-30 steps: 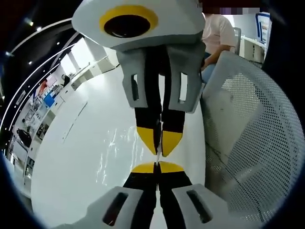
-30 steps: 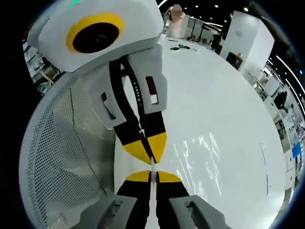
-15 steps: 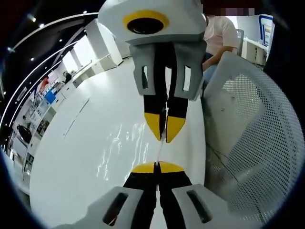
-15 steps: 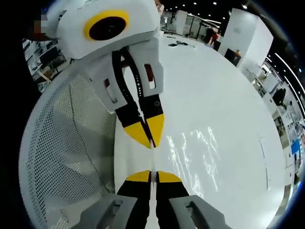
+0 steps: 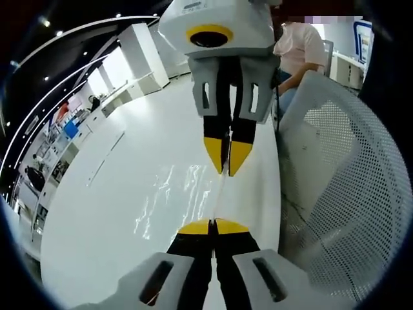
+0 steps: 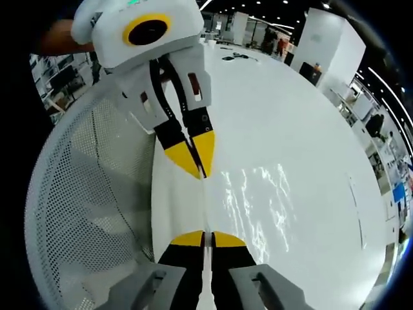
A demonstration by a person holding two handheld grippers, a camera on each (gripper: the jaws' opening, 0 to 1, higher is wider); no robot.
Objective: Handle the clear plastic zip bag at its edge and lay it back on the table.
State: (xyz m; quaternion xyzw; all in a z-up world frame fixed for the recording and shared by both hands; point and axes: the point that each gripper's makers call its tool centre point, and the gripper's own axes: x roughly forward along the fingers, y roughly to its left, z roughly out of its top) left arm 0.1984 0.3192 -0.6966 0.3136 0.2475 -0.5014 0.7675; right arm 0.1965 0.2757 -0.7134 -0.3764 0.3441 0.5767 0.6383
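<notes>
The clear plastic zip bag (image 5: 218, 197) is stretched edge-on as a thin pale line between the two grippers, and its film glints over the white table (image 5: 90, 219). My left gripper (image 5: 213, 226) is shut on one end of that edge. Facing it, my right gripper (image 5: 226, 169) comes down from the top, shut on the other end. In the right gripper view the bag edge (image 6: 204, 203) runs from my right gripper (image 6: 208, 237) up to the left gripper (image 6: 200, 171). Shiny wrinkles of the bag (image 6: 258, 200) lie to the right above the table (image 6: 310, 123).
A white mesh chair (image 5: 335, 194) stands close beside the table edge, also visible as the mesh chair (image 6: 84, 206). A seated person in a pink top (image 5: 297, 45) is behind it. Small dark items (image 6: 235, 58) lie at the far end of the table.
The two grippers have drawn apart along the bag's edge, so a longer stretch of the edge shows between their tips. Both have stayed shut.
</notes>
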